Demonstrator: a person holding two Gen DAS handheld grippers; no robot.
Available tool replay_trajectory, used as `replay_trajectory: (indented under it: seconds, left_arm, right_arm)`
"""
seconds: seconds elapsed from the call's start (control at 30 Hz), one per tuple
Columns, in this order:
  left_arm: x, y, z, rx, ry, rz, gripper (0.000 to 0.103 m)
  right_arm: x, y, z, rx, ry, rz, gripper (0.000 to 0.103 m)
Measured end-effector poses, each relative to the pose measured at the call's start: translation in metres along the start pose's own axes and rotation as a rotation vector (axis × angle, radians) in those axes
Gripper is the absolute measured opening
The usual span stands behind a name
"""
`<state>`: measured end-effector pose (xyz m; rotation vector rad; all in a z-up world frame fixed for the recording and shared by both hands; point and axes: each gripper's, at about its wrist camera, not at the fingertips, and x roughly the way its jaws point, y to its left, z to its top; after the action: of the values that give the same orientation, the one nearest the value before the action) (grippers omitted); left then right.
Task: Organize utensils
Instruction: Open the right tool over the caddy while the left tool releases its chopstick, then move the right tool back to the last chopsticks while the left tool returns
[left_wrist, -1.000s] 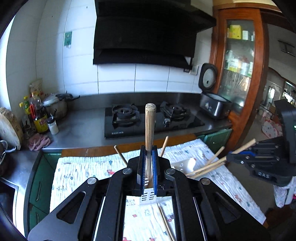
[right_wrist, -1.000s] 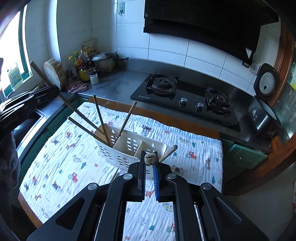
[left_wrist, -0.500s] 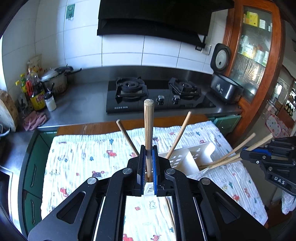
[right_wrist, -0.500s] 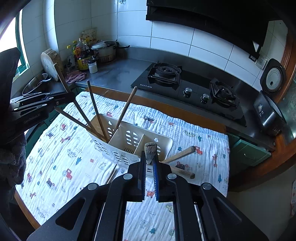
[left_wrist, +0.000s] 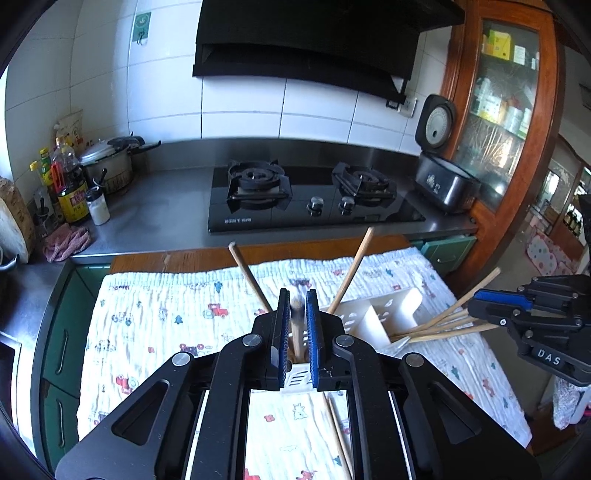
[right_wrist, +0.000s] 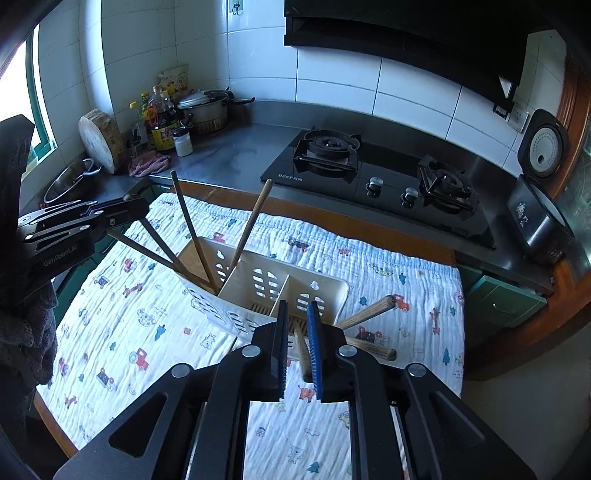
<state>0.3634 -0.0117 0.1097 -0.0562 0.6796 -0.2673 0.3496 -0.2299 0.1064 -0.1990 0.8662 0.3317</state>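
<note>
White slotted utensil caddy (right_wrist: 280, 291) is sitting mid-bench on printed cloth (right_wrist: 122, 306), wooden handles (right_wrist: 190, 225) leaning inside. Left gripper (left_wrist: 295, 328) and right gripper (right_wrist: 297, 343) are both parted, handles loose between.

Black two-burner gas hob (left_wrist: 310, 199), range hood (left_wrist: 306, 40), rice cooker (left_wrist: 443, 173), lidded pot (right_wrist: 203, 109), sauce bottles (right_wrist: 160, 118) along a steel counter (left_wrist: 166, 210).

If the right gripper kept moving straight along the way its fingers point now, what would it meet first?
Most likely the white utensil caddy, directly ahead of the right gripper; a wooden handle already lies between its parted fingers. Depth is uncertain.
</note>
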Motion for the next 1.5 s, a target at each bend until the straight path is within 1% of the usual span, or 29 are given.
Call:
replay_trajectory:
  seconds: [0.03, 0.07, 0.1, 0.3, 0.37, 0.4, 0.43, 0.47, 0.5, 0.57, 0.63, 0.67, 0.7, 0.83, 0.97, 1.13, 1.27, 1.33, 1.4, 1.47, 1.5]
  left_arm:
    - [-0.004, 0.001, 0.000, -0.001, -0.009, 0.000, 0.016]
    - [-0.008, 0.000, 0.000, -0.002, -0.018, 0.007, 0.028]
    - [-0.013, 0.000, -0.001, -0.003, -0.031, 0.011, 0.032]
    - [-0.045, -0.003, -0.008, -0.006, -0.076, 0.003, 0.033]
    - [-0.056, -0.004, -0.014, -0.006, -0.090, 0.007, 0.046]
    - [-0.062, -0.005, -0.017, -0.003, -0.100, 0.012, 0.049]
    - [-0.067, -0.006, -0.020, 0.001, -0.107, 0.013, 0.049]
    - [-0.072, -0.007, -0.024, 0.003, -0.114, 0.014, 0.051]
    - [-0.078, -0.007, -0.029, 0.002, -0.121, 0.015, 0.057]
    - [-0.089, -0.008, -0.038, 0.000, -0.133, 0.015, 0.063]
    - [-0.098, -0.009, -0.048, 0.005, -0.141, 0.020, 0.066]
    - [-0.101, -0.010, -0.054, 0.009, -0.145, 0.022, 0.070]
    - [-0.106, -0.010, -0.060, 0.012, -0.149, 0.026, 0.073]
    - [-0.118, -0.006, -0.087, -0.002, -0.154, 0.035, 0.076]
    - [-0.126, 0.000, -0.114, -0.029, -0.152, 0.054, 0.083]
    - [-0.131, 0.010, -0.149, -0.066, -0.133, 0.072, 0.087]
    - [-0.133, 0.016, -0.173, -0.078, -0.124, 0.126, 0.091]
    - [-0.133, 0.021, -0.186, -0.099, -0.116, 0.126, 0.091]
    - [-0.133, 0.025, -0.197, -0.122, -0.109, 0.131, 0.091]
    - [-0.134, 0.030, -0.206, -0.138, -0.106, 0.149, 0.091]
    - [-0.134, 0.033, -0.210, -0.144, -0.105, 0.156, 0.091]
  right_arm:
    - [-0.003, 0.000, 0.000, 0.001, -0.010, -0.003, 0.018]
    - [-0.007, 0.000, -0.001, 0.005, -0.015, -0.002, 0.020]
    - [-0.010, 0.000, -0.001, 0.007, -0.021, -0.003, 0.022]
    - [-0.038, -0.002, -0.010, 0.019, -0.073, -0.025, 0.035]
    - [-0.047, -0.001, -0.014, 0.020, -0.090, -0.034, 0.039]
    - [-0.052, 0.001, -0.017, 0.018, -0.096, -0.038, 0.040]
    - [-0.057, 0.002, -0.020, 0.018, -0.108, -0.048, 0.042]
    - [-0.061, 0.002, -0.022, 0.017, -0.117, -0.057, 0.046]
    - [-0.067, 0.004, -0.025, 0.014, -0.130, -0.066, 0.047]
    - [-0.078, 0.005, -0.032, 0.018, -0.155, -0.077, 0.052]
    - [-0.087, 0.007, -0.039, 0.019, -0.177, -0.089, 0.055]
    - [-0.093, 0.009, -0.045, 0.023, -0.191, -0.097, 0.060]
    - [-0.097, 0.011, -0.051, 0.023, -0.202, -0.102, 0.061]
    - [-0.103, 0.023, -0.077, 0.008, -0.226, -0.115, 0.067]
    - [-0.096, 0.043, -0.111, -0.012, -0.220, -0.103, 0.070]
    - [-0.071, 0.063, -0.151, -0.019, -0.184, -0.069, 0.071]
    - [-0.050, 0.078, -0.182, 0.009, -0.145, -0.025, 0.071]
    - [-0.042, 0.086, -0.194, 0.015, -0.137, -0.021, 0.071]
    - [-0.033, 0.094, -0.205, 0.027, -0.126, -0.013, 0.069]
    - [-0.023, 0.103, -0.215, 0.035, -0.106, 0.002, 0.062]
    - [-0.020, 0.106, -0.218, 0.041, -0.101, 0.009, 0.060]
